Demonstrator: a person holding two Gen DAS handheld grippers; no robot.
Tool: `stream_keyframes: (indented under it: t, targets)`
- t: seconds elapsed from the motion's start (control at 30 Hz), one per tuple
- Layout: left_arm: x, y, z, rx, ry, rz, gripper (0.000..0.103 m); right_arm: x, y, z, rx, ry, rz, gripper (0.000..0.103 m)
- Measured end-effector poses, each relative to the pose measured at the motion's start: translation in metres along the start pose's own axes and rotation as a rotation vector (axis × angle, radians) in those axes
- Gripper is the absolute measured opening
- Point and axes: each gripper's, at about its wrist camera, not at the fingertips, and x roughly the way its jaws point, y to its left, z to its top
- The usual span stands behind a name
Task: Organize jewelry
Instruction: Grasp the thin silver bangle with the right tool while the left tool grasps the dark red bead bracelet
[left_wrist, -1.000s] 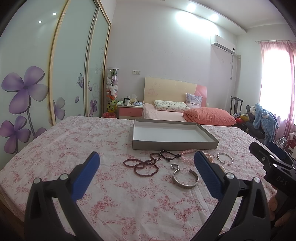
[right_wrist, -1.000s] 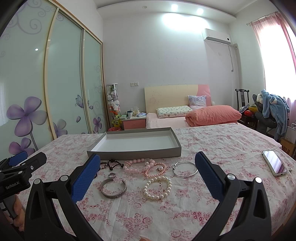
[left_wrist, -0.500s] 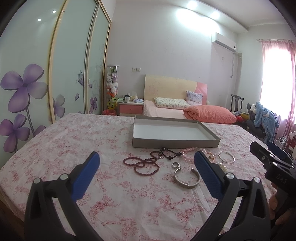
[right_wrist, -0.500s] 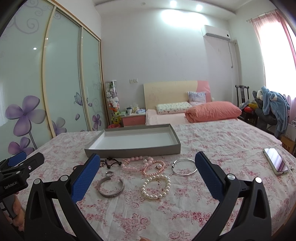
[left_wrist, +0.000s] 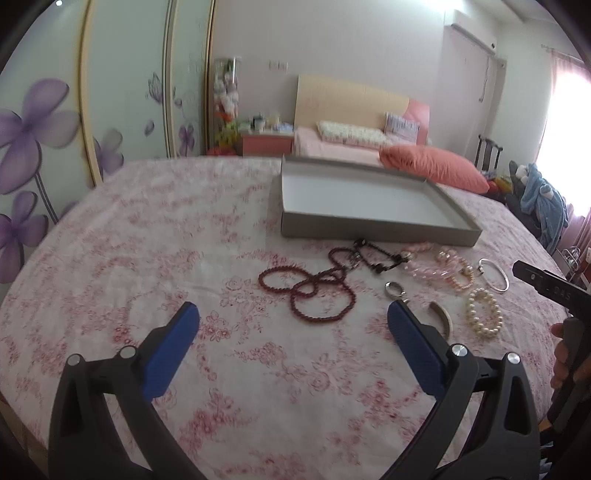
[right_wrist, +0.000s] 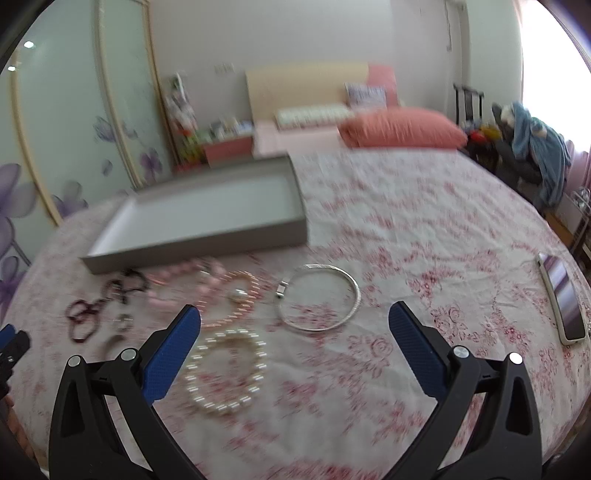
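Note:
An empty grey tray (left_wrist: 373, 229) (right_wrist: 207, 240) sits on the floral cloth. Jewelry lies in front of it: a dark red bead necklace (left_wrist: 314, 291) (right_wrist: 83, 317), a black bead bracelet (left_wrist: 376, 258), pink bead strands (left_wrist: 439, 266) (right_wrist: 218, 291), a small ring (left_wrist: 394, 290), a silver cuff (left_wrist: 441, 315), a pearl bracelet (left_wrist: 484, 314) (right_wrist: 225, 373) and a thin silver bangle (left_wrist: 495, 275) (right_wrist: 319, 297). My left gripper (left_wrist: 293, 321) hangs open just short of the red necklace. My right gripper (right_wrist: 295, 321) is open over the silver bangle, with the pearl bracelet beside its left finger.
A phone (right_wrist: 563, 299) lies at the cloth's right edge. Beyond the table stand a bed with an orange pillow (left_wrist: 432, 168), a pink nightstand (left_wrist: 266, 142) and flowered wardrobe doors (left_wrist: 48, 122). A chair with blue clothing (right_wrist: 535, 155) is at the right.
Both grippers have tilted down and moved forward toward the jewelry, which now looks larger and closer. Both stay open. The right wrist view is motion-blurred.

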Motion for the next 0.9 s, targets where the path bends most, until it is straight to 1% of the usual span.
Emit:
stream_keyframes:
  t: [0.03,0.17,0.37,0.47,0.63,0.77,0.8,0.83,0.9]
  targets:
    - [0.005,0.003,0.002,-0.005,0.019,-0.006,0.099,0.008,-0.002,0.001,0.003,0.025,-0.008,0.100]
    - [0.016,0.009,0.008,-0.006,0.046,-0.006,0.099,0.032,-0.007,0.008,0.001,0.110,-0.035,0.099]
    - [0.029,0.008,0.011,0.026,0.080,-0.004,0.099,0.052,0.001,0.005,-0.039,0.184,-0.071,0.099]
    - [0.036,0.007,0.013,0.034,0.095,-0.008,0.099,0.058,0.004,0.004,-0.048,0.206,-0.065,0.099]
    - [0.043,0.008,0.015,0.035,0.109,-0.012,0.099,0.059,0.005,0.008,-0.047,0.197,-0.060,0.097]
    - [0.050,0.007,0.018,0.035,0.128,-0.021,0.098,0.063,0.001,0.014,-0.039,0.184,-0.057,0.085]
    - [0.051,0.007,0.018,0.037,0.131,-0.022,0.098,0.065,0.000,0.015,-0.038,0.180,-0.055,0.077]
    - [0.052,0.006,0.019,0.040,0.135,-0.022,0.098,0.066,-0.002,0.017,-0.037,0.175,-0.052,0.074]
    - [0.057,0.005,0.021,0.052,0.148,-0.022,0.096,0.067,-0.004,0.018,-0.038,0.172,-0.043,0.074]
